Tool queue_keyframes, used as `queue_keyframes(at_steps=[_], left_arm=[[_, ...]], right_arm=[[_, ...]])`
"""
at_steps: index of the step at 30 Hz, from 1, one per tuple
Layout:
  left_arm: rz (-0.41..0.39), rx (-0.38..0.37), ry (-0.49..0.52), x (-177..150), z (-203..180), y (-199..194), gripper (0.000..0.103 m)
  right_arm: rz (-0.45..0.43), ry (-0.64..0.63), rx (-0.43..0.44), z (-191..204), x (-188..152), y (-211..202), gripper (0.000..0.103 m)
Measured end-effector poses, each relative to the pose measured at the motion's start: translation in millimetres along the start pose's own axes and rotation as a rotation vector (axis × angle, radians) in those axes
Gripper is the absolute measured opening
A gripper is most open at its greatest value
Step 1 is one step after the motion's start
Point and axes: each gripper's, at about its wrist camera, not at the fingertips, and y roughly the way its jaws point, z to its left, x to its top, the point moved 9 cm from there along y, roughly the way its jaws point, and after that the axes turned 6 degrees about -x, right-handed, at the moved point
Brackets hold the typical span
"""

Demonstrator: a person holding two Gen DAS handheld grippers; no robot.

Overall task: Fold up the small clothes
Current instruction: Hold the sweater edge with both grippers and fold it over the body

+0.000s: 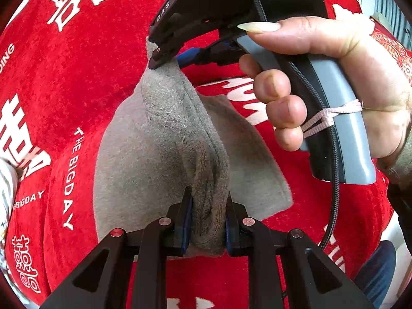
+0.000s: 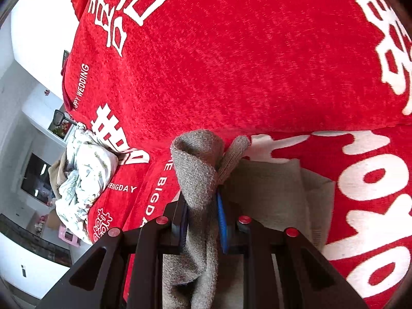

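A small grey garment hangs stretched between both grippers above a red cover with white lettering. My left gripper is shut on one bunched end of it. My right gripper, held in a hand, is shut on the other end at the top of the left wrist view. In the right wrist view the right gripper pinches the grey garment, whose cloth rolls over the fingertips. More grey cloth lies below on the red cover.
A crumpled white patterned cloth lies at the cover's left edge. Beyond it are white furniture and a floor. A cable hangs from the right gripper's handle.
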Motion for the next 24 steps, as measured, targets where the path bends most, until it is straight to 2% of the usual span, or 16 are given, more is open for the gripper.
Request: queue_keyframes(at_steps=[10,24], left_arm=[[0.032,-0.012,0.041,6,-16,15,0.021],[0.101,-0.024,0.038,3,-10,56,0.021]], right_arm=[[-0.009,0.039,0.004,-32,-3,-8,0.022],[0.009,0.06,-0.024,-62,-13,0,0.022]])
